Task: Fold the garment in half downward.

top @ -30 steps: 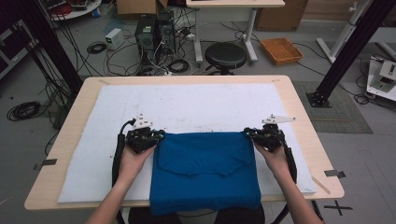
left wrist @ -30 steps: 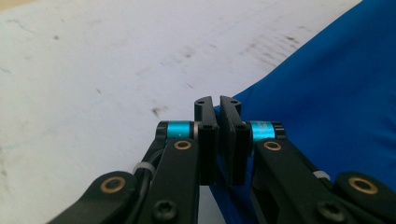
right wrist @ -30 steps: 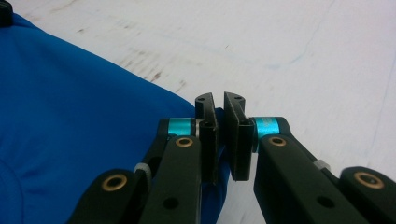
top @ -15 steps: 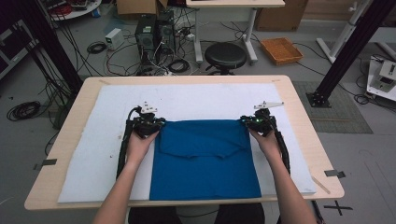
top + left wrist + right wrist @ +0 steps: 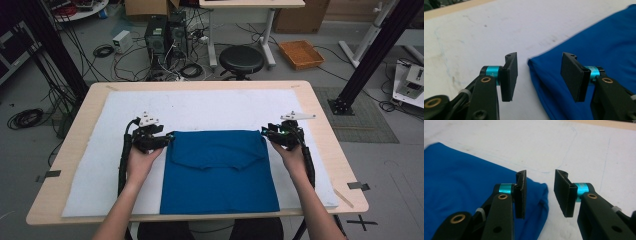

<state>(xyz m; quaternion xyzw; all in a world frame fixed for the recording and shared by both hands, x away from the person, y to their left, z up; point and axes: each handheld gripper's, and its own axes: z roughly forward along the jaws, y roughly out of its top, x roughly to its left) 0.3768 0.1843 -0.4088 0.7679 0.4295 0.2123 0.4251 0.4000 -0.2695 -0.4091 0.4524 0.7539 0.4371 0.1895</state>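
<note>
High view: blue cloth (image 5: 220,172) folded once — left gripper (image 5: 161,140), right gripper (image 5: 270,134) jaws just opened, nothing held; more folds probably left.

- Left claw (image 5: 167,139): jaws have just been opening, now parted, nothing pinched between them.
- Right claw (image 5: 265,134): jaws likewise just opened, gripping nothing.
- Both forearms reach forward, well apart.

both hand-held grippers, left (image 5: 167,138) and right (image 5: 265,134), have just opened, letting go of the blue cloth's (image 5: 220,172) far corners.
</note>
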